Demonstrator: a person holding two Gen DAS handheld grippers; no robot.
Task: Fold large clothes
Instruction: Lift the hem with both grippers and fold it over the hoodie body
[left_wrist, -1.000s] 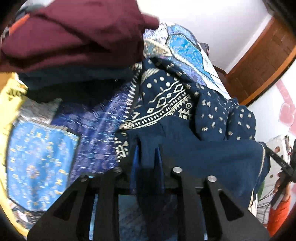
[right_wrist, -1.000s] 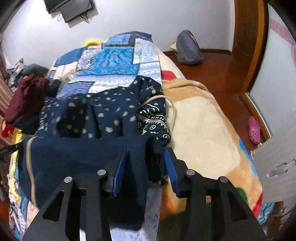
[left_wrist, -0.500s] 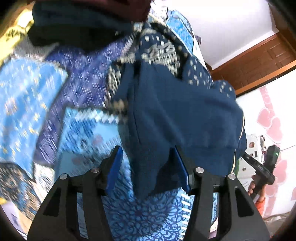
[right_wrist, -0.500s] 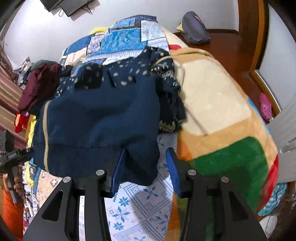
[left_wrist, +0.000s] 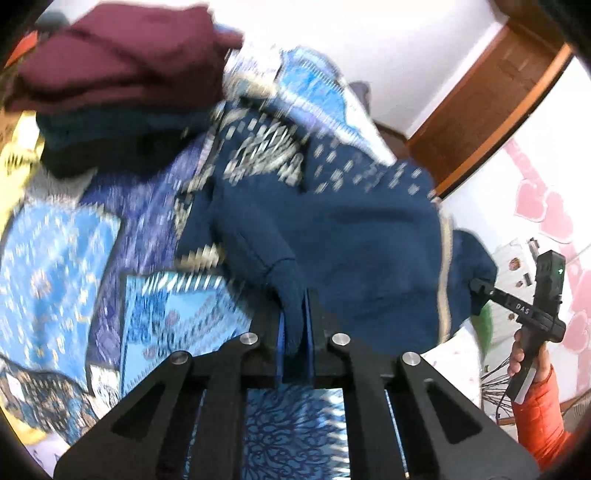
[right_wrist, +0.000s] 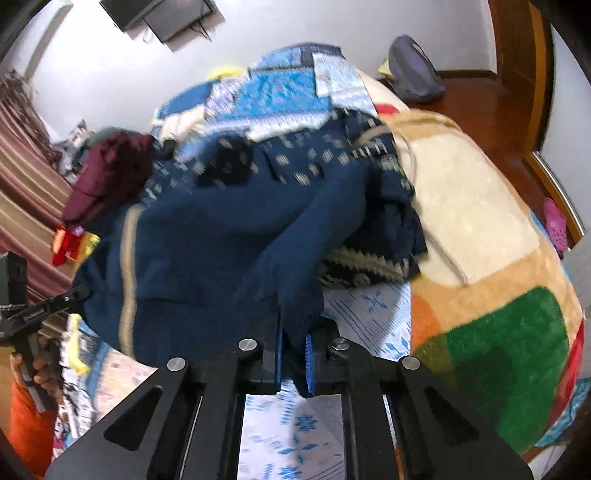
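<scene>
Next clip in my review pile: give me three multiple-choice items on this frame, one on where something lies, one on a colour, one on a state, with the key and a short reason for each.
1. Where does the maroon garment lie relative to the navy garment in the right wrist view?
A. Left of it, further back on the bed
B. On the floor by the door
C. Under the green blanket patch

2. What colour is the stripe running along the navy garment's edge?
A. Red
B. Beige
C. Black

3. What state is the left tool in?
A. Wide open above the cloth
B. Shut on nothing
C. Shut on a fold of the navy garment

Key: 1 A, the maroon heap sits upper left, behind the navy cloth. 2 B, a pale beige band runs down the cloth's left side. 3 C, navy fabric is pinched between its blue pads; the right tool grips the same garment likewise.
</scene>
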